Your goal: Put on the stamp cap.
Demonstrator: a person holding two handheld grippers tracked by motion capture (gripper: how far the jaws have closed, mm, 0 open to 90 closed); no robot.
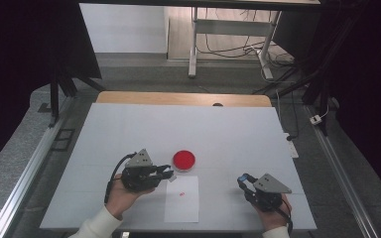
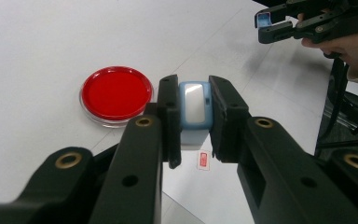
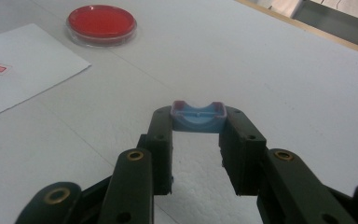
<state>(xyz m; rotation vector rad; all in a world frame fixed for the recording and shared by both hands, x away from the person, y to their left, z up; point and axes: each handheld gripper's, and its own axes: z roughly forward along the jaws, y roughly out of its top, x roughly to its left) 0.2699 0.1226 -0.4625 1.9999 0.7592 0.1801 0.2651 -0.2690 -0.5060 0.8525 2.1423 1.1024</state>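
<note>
At the left, a wide strip of bare white bench (image 1: pixel 129 129) is left between the bench edge and the left gripper (image 1: pixel 166 172). This gripper is held low over the near half of the bench by a hand (image 1: pixel 121 198) in a pale sleeve, and its fingers (image 2: pixel 170 116) are pointed to the right, toward a red dish (image 1: pixel 184 159) just beyond the tips. In the left gripper view the fingers are seen pinched on a small pale blue case (image 2: pixel 195 109) with a shiny window, held upright between them.

The red dish is set flat near the middle of the bench, just past the far edge of a white paper sheet (image 1: pixel 183 206). A small red mark (image 1: pixel 181 194) is printed on the sheet. The sheet reaches close to the near bench edge.

Open surface is left between the sheet and the right gripper (image 1: pixel 242 179), which is held near the right front corner, its fingers pointed left and away. In the right gripper view a blue cap (image 3: pixel 198 115) with a scooped rim is gripped at the fingertips (image 3: pixel 162 122), above the bare bench.

Beyond the bench, a grey floor (image 1: pixel 144 74), table legs (image 1: pixel 193 44) and loose cables (image 1: pixel 238 49) are seen.
</note>
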